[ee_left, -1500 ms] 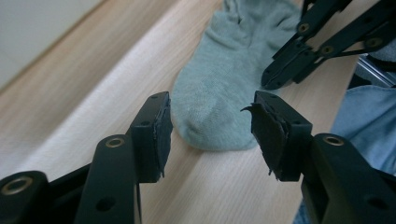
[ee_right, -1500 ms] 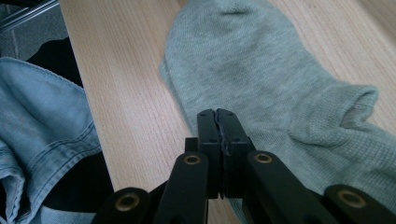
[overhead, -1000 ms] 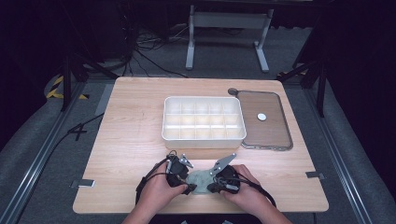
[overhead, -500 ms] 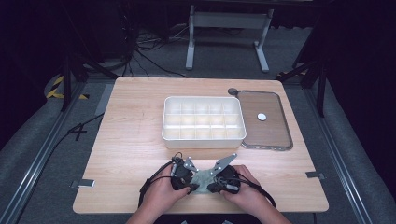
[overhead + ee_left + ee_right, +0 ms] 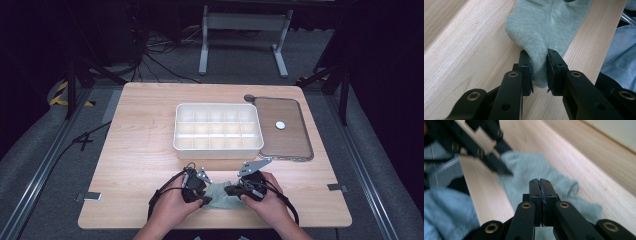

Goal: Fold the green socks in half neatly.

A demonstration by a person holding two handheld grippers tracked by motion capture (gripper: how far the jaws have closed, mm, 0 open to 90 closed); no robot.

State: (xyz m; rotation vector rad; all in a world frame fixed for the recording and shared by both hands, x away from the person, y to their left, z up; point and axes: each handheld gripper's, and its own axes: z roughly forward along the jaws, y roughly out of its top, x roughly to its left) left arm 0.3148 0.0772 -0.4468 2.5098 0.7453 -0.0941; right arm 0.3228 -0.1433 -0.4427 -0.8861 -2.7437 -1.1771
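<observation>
step: gripping sock (image 5: 220, 196) at both ends, on tabletop (image 5: 145, 150) in front of compartment tray (image 5: 218, 131) | left gripper (image 5: 539, 72): jaws just closing, pinching a fold | right gripper (image 5: 540, 185): clamped on thin edge | next: likely lift together, keeping both pinches

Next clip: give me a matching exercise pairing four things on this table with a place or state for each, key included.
Things:
1. grey-green knitted sock
2. white plastic divided organiser box
3. brown flat lid with a white knob
4. left gripper

Places or states:
A. lies flat to the right of the box
B. pinches a fold of fabric between its jaws
C. stands at the table's middle, compartments bare
D. lies at the near table edge between both hands

Pairs: 1-D, 2-C, 3-A, 4-B
</observation>
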